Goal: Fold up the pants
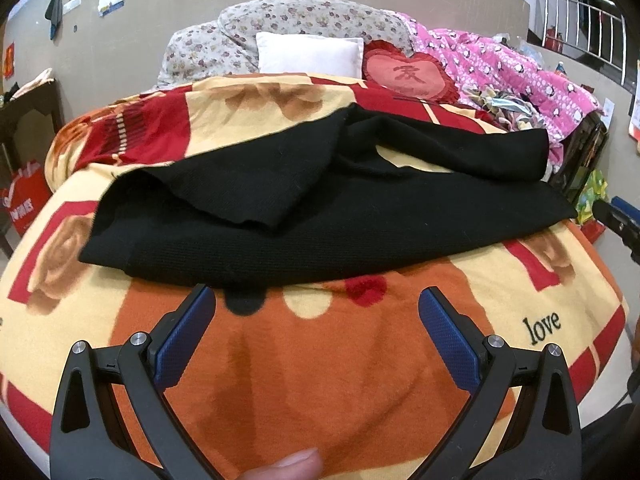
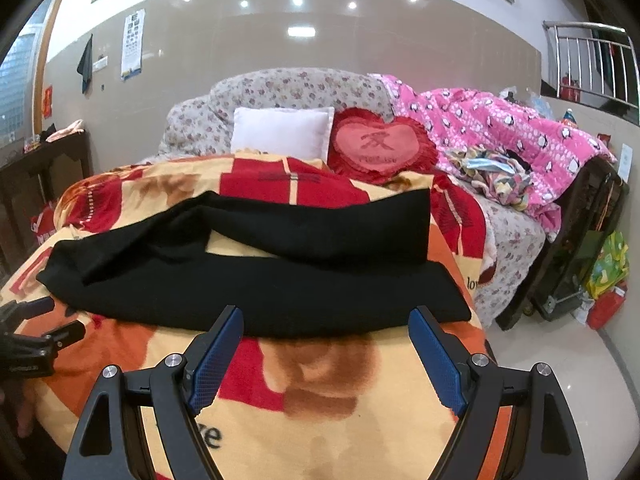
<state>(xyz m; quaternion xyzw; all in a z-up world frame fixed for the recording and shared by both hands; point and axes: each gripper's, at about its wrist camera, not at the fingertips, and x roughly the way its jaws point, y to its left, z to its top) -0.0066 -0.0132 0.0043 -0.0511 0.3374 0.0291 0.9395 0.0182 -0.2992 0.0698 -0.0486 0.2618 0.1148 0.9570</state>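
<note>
Black pants (image 1: 320,224) lie crosswise on the patterned blanket (image 1: 320,360) covering the bed, legs partly apart with blanket showing between them, and one loose flap doubled over near the waist end. Left gripper (image 1: 316,300) released, jaws wide, nothing between them, tips just short of the pants' near edge. Right gripper (image 2: 326,320) likewise spread and empty, poised at the near hem. Risks, as judged: thick knit may bunch, so a pinch could catch only the top layer, or snag the plush blanket underneath and drag it along; the stray flap could get trapped in the fold and leave it lumpy; uneven lifts at the two ends would skew the fold. Left view shows the flap and the waist-end layering clearly; right view shows the leg cuffs' squared end toward the heart cushion (image 2: 380,146), plus the other gripper at frame left.
</note>
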